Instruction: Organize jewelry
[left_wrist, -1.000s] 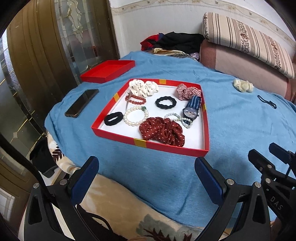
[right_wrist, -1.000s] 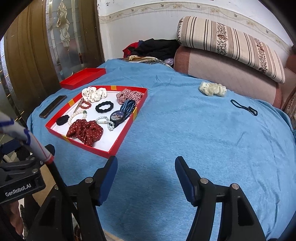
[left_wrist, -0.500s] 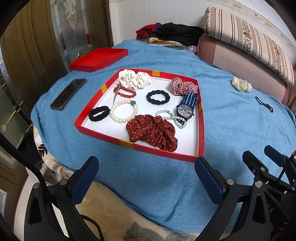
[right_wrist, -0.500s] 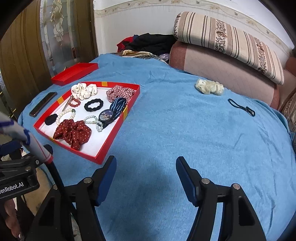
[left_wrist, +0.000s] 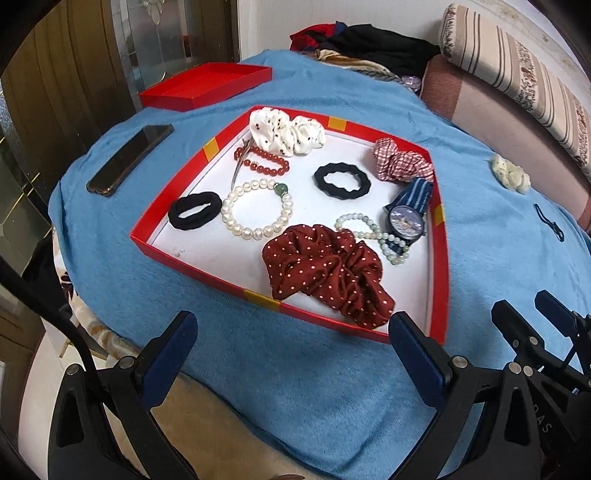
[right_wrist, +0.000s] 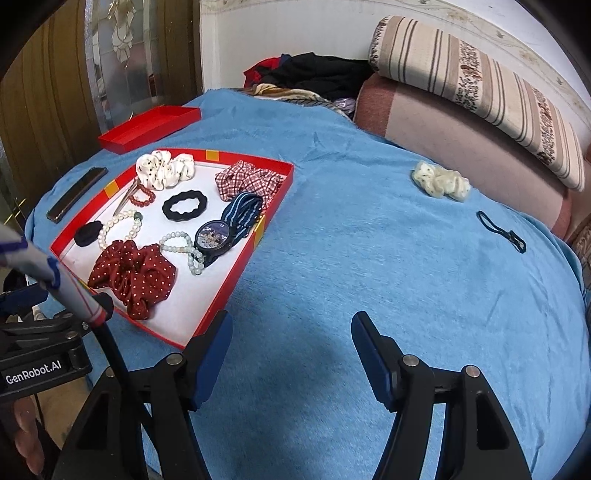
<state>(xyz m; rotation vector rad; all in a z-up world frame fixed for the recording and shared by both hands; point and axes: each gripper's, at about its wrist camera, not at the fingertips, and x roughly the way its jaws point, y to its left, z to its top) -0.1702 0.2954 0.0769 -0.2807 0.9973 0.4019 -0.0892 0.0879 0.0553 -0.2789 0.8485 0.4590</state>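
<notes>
Jaws of the left gripper (left_wrist: 291, 350) stand wide apart and empty in the left wrist view, just short of the near rim of the red tray (left_wrist: 441, 280) on the blue-covered bed, where the dotted maroon scrunchie (left_wrist: 325, 275) lies nearest: soft, light and bulky, probably easiest pinched across a fold, while the pearl bracelet (left_wrist: 255, 208) would likely roll and slip unless taken across its strand. Seen from the right wrist, the right gripper (right_wrist: 291, 354) also gapes empty over bare blanket (right_wrist: 406, 266), well apart from the cream scrunchie (right_wrist: 439, 181) and the thin dark hair tie (right_wrist: 500, 230), which lies flat and may need a low pinch.
</notes>
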